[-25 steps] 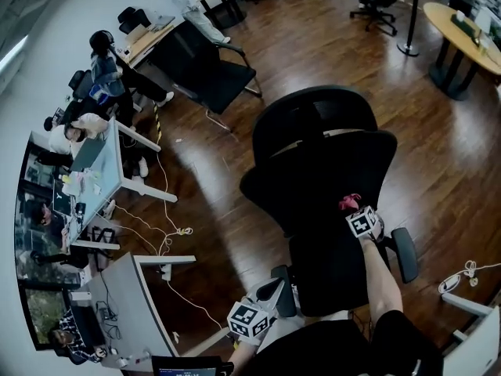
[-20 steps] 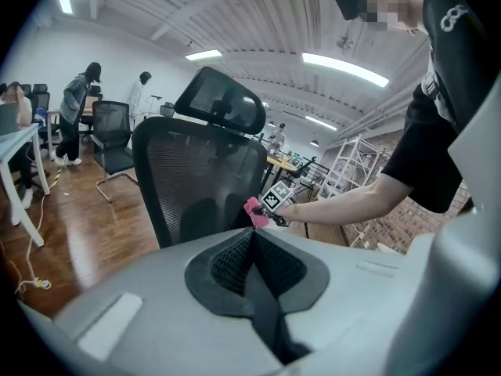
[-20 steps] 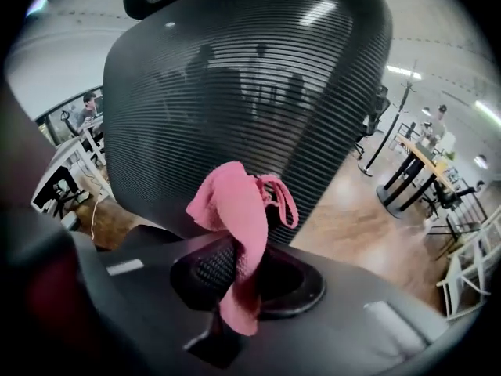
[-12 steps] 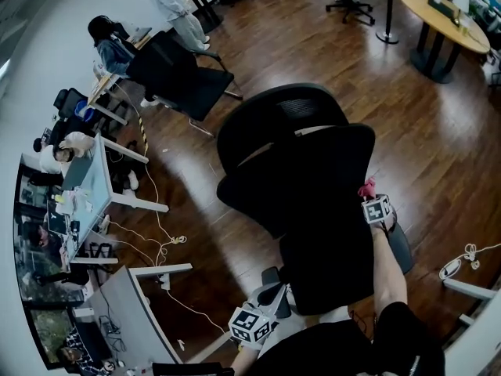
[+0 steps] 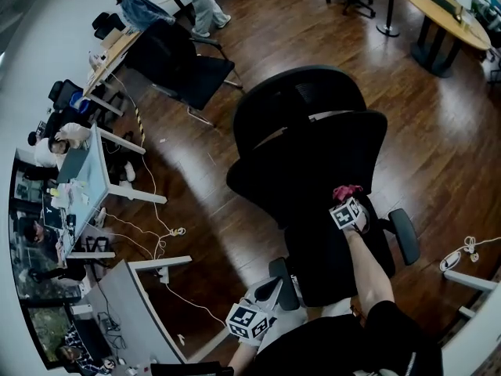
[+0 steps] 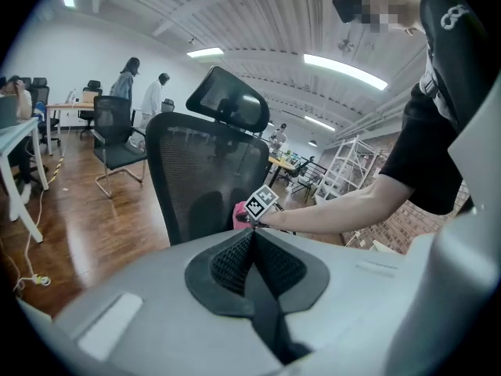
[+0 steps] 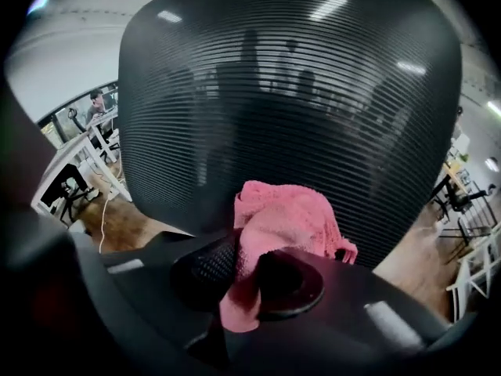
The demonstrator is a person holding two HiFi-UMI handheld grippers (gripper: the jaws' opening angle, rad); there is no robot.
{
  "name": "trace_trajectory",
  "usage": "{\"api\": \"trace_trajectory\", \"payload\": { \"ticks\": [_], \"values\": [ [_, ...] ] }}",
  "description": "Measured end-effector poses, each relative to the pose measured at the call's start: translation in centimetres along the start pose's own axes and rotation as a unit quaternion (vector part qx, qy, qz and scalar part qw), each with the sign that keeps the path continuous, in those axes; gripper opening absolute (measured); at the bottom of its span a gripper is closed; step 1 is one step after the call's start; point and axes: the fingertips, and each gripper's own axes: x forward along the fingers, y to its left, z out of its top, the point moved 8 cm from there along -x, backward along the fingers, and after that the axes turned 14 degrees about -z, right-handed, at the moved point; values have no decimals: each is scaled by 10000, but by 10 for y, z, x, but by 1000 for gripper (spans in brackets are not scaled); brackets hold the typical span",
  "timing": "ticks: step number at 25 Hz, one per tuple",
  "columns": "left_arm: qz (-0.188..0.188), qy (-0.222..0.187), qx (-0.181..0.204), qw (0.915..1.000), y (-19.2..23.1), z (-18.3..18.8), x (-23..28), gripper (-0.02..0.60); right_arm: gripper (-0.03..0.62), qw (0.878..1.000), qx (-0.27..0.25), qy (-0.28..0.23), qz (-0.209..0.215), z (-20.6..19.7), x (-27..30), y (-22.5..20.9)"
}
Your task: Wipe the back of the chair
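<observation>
A black mesh office chair stands in front of me, its back [image 5: 313, 159] topped by a headrest [image 5: 301, 104]. My right gripper [image 5: 347, 202] is shut on a pink cloth [image 5: 347, 191] and presses it against the lower part of the back. In the right gripper view the pink cloth [image 7: 286, 218] bunches out of the right gripper [image 7: 249, 261] against the mesh back [image 7: 290, 92]. My left gripper [image 5: 254, 308] hangs low at the chair's left side, away from it. In the left gripper view the left gripper [image 6: 252, 237] is shut on nothing, facing the chair back [image 6: 207, 175].
The chair's armrests [image 5: 403, 236] jut out on both sides below the back. A second black chair [image 5: 188, 65] stands at the back left. Desks [image 5: 86, 178] with seated people line the left side, cables [image 5: 168, 233] lie on the wood floor, and a round table [image 5: 446, 18] is far right.
The right gripper with the pink cloth swung out to the back's right edge, then came back left toward the middle of the lower back. The left gripper stayed put.
</observation>
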Motion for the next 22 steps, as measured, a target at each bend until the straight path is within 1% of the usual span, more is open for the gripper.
{"api": "trace_trajectory", "payload": {
  "ticks": [5, 9, 13, 15, 18, 20, 22],
  "values": [
    [24, -15, -30, 10000, 16, -8, -26, -12, 48, 9979, -281, -286, 504, 29, -10, 97],
    [41, 4, -83, 10000, 28, -14, -44, -12, 48, 9915, -742, -437, 975, 46, -21, 170],
    [52, 25, -85, 9999, 36, -18, -55, -12, 48, 9850, -1040, -468, 1298, 54, -25, 221],
    [61, 18, -95, 9999, 38, -19, -56, -12, 48, 9822, -1184, -472, 1376, 55, -23, 233],
    [55, 42, -105, 9999, 37, -21, -56, -12, 48, 9805, -1286, -457, 1416, 51, -20, 236],
    [31, 78, -99, 9999, 35, -22, -53, -12, 48, 9812, -1301, -413, 1368, 45, -17, 226],
    [-5, 118, -93, 9999, 32, -22, -47, -12, 48, 9830, -1280, -372, 1261, 38, -13, 207]
  ]
}}
